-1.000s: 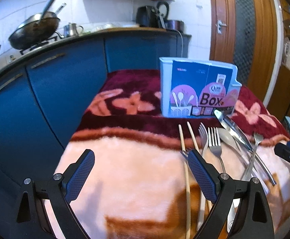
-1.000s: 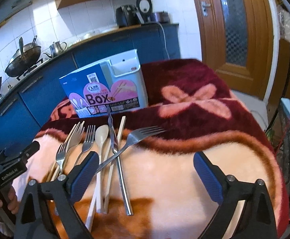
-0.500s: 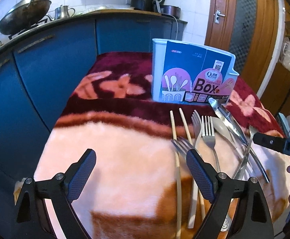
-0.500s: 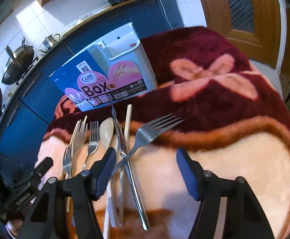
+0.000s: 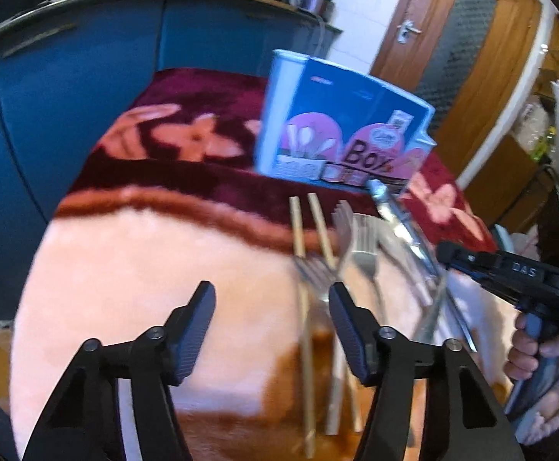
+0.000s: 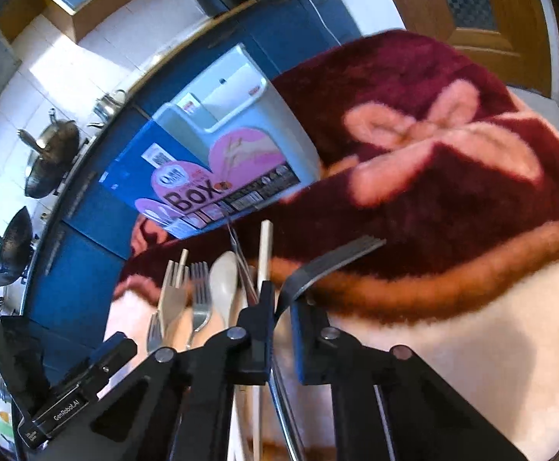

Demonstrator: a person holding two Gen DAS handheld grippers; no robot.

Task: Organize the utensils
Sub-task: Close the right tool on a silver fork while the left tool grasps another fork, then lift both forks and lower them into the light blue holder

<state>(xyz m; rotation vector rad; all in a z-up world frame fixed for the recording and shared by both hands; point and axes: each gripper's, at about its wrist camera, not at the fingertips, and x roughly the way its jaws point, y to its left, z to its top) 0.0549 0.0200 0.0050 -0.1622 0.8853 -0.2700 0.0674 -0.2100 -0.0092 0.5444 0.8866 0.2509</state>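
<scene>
A: Largest first. What covers the table?

B: A plush blanket (image 6: pixel 471 326), maroon at the far end with pink flowers, cream and orange nearer. Behind it, blue kitchen cabinets (image 5: pixel 68 88) and a wooden door (image 5: pixel 460 50).

A: The container?

B: A blue and white utensil box (image 6: pixel 225 146), printed "Box", stands upright on the maroon part, just beyond the cutlery.

A: The utensils?

B: A loose pile on the blanket in front of the box: two wooden chopsticks (image 5: pixel 298 230), several forks (image 5: pixel 366 253), a pale spoon (image 6: pixel 223 284), a knife (image 5: pixel 395 215). They overlap; the exact count is unclear through blur.

A: Right gripper?

B: The right gripper (image 6: pixel 279 311) has just been closing, and its jaws are clamped on the neck of a dark fork (image 6: pixel 333 261), tines pointing out to the right.

A: Left gripper?

B: The left gripper (image 5: pixel 272 330) has just been closing too; its jaws are partly apart, nothing between them, over the blanket beside the chopsticks. A hand (image 5: pixel 537 349) grips the right tool's handle.
</scene>
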